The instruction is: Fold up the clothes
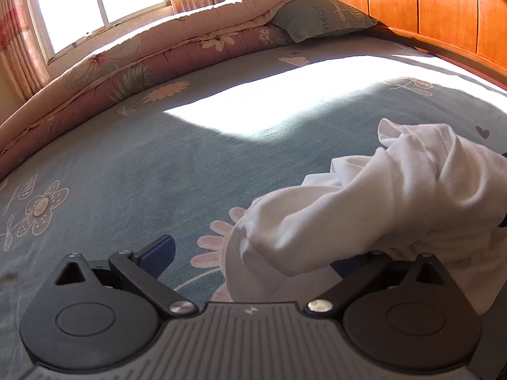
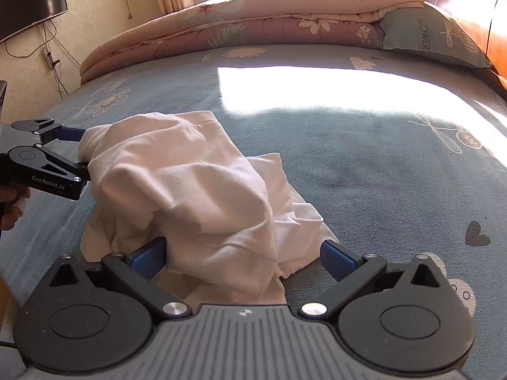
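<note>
We work over a wide bed [image 2: 364, 164] under a teal flowered sheet, a rolled quilt [image 2: 240, 28] and a pillow [image 2: 437, 36] at its far end, the window's sunlight falling across the middle. On the near part lies the white garment [image 2: 190, 190], bunched into a rumpled heap with a stitched hem showing on top, nothing yet laid flat. We judge the folding barely begun: the cloth must first be spread. Our left gripper [image 2: 83, 148] and right gripper [image 2: 244, 253] both stand spread wide against the heap's edges, gripping nothing; next each needs a corner or hem to pinch.
</note>
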Demonstrator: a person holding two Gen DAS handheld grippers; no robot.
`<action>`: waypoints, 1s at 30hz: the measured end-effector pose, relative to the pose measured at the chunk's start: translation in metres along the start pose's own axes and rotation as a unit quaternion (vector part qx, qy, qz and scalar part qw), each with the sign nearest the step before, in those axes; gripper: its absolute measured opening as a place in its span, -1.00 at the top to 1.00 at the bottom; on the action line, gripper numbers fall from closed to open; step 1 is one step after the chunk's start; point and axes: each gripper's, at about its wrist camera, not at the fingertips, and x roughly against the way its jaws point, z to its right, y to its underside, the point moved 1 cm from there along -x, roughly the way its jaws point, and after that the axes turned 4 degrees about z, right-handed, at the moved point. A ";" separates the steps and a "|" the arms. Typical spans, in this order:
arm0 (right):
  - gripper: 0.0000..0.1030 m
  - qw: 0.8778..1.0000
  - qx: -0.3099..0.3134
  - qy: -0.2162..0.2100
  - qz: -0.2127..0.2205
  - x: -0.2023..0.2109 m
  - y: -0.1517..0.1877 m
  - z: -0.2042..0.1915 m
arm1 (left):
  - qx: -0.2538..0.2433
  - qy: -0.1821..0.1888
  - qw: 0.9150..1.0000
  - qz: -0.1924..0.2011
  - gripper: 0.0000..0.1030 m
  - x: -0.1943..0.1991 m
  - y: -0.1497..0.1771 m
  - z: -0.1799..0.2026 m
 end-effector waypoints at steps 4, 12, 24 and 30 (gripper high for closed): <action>-1.00 0.997 -0.014 -0.074 0.010 0.000 -0.005 0.008 | 0.065 0.025 0.997 -0.013 -0.95 -0.006 0.004 -0.021; -1.00 0.982 -0.061 -0.180 0.004 -0.016 -0.014 0.005 | 0.041 0.061 0.997 -0.018 -0.93 0.002 0.009 -0.013; -1.00 0.982 -0.008 -0.187 0.018 -0.002 0.000 -0.013 | -0.015 0.053 0.998 0.000 -0.93 0.009 0.009 0.006; -1.00 0.995 0.067 -0.071 0.005 -0.021 -0.017 -0.024 | -0.068 0.064 0.996 -0.001 -0.95 -0.004 -0.002 0.029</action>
